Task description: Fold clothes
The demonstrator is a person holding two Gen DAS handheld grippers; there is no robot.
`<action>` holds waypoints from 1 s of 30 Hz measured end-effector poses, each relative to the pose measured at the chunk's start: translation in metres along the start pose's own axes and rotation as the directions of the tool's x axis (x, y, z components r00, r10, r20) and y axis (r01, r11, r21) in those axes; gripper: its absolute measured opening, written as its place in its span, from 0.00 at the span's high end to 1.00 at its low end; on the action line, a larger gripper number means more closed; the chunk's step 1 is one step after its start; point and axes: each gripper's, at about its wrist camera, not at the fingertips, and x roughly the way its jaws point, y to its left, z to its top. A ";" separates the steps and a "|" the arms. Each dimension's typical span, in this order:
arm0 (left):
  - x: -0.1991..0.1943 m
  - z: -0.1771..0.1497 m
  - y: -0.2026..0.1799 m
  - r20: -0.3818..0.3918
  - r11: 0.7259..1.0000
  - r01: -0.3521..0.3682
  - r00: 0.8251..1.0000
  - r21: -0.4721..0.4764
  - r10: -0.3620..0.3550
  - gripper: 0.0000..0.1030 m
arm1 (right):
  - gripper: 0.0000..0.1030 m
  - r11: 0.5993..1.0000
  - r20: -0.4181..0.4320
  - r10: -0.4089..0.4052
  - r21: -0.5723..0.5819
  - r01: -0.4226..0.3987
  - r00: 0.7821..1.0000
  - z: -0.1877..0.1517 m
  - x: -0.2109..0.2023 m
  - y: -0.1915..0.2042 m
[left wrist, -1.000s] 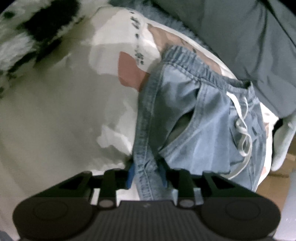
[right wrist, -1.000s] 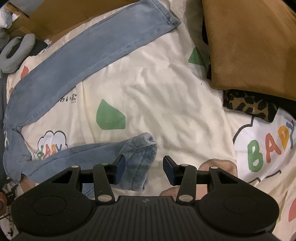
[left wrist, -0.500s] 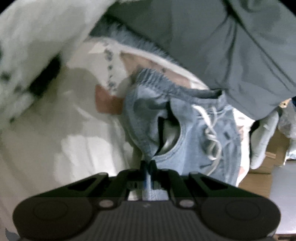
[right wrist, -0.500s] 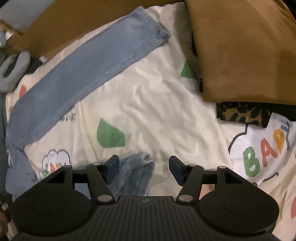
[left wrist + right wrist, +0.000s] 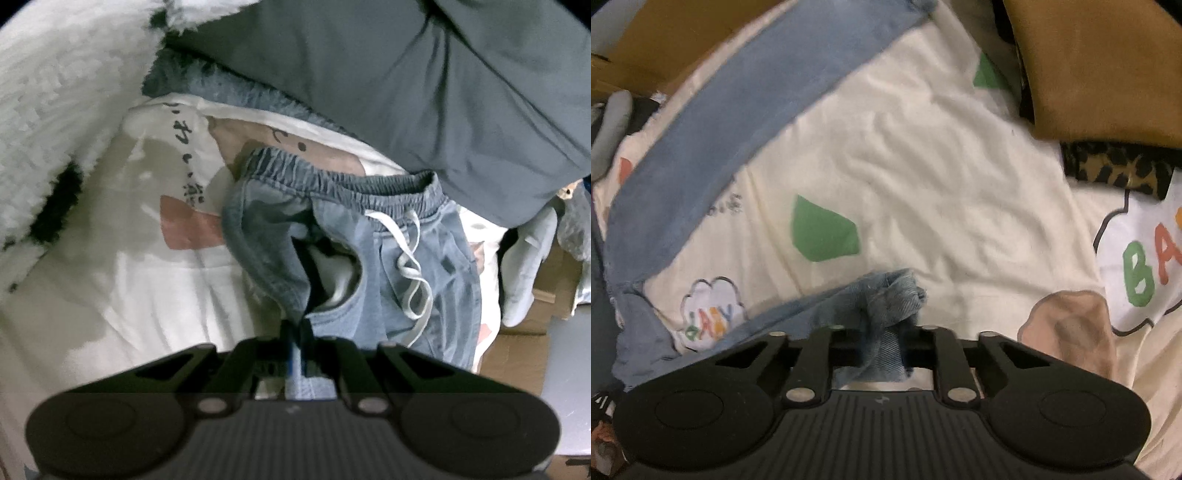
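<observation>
Plainly, both grippers are clamped on one pair of light-blue jeans spread over a cream printed bedsheet. In the left wrist view the left gripper has its fingers pressed together on a fold of denim at the side seam below the elastic waistband. The hip fabric is drawn up toward the camera into a ridge, and the front pocket gapes open. A white drawstring lies looped across the front of the jeans. A grey quilt overhangs the sheet just beyond the waistband, and a white fluffy blanket with black patches covers the left side.

In the right wrist view the right gripper pinches the bunched cuff of the near leg, crumpled between its fingers. The other leg lies flat and straight, running diagonally toward the sheet's far edge. A brown garment sits at the far right corner, overlapping a leopard-print fabric.
</observation>
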 end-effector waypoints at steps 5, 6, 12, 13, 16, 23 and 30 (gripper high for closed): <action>-0.004 -0.001 -0.006 0.004 1.000 0.004 1.000 0.000 -0.004 0.97 | 0.99 0.997 0.083 0.038 -0.070 -0.032 0.996 0.015 -0.038 0.028; -0.005 -0.001 -0.006 0.004 1.000 0.005 1.000 -0.003 -0.005 0.97 | 0.99 0.996 0.103 0.045 -0.087 -0.036 0.994 0.019 -0.046 0.036; -0.008 -0.001 -0.006 -0.003 1.000 -0.007 1.000 -0.015 0.007 0.97 | 0.99 0.980 0.234 0.106 -0.187 -0.062 0.967 0.044 -0.095 0.086; -0.007 0.000 -0.006 -0.004 1.000 -0.011 1.000 -0.013 0.011 0.97 | 0.99 0.977 0.253 0.115 -0.205 -0.063 0.961 0.047 -0.106 0.094; -0.006 0.001 -0.005 -0.004 1.000 -0.021 1.000 -0.019 0.021 0.97 | 0.99 0.959 0.315 0.151 -0.277 -0.061 0.937 0.048 -0.134 0.109; 0.000 0.000 -0.003 -0.017 0.999 -0.043 0.999 -0.007 0.043 0.97 | 0.99 0.966 0.313 0.052 -0.256 0.031 0.948 0.021 -0.114 0.065; -0.001 0.002 0.000 -0.026 0.998 -0.055 0.998 0.016 0.055 0.97 | 0.99 0.980 0.207 -0.056 -0.173 0.093 0.977 -0.024 -0.050 0.006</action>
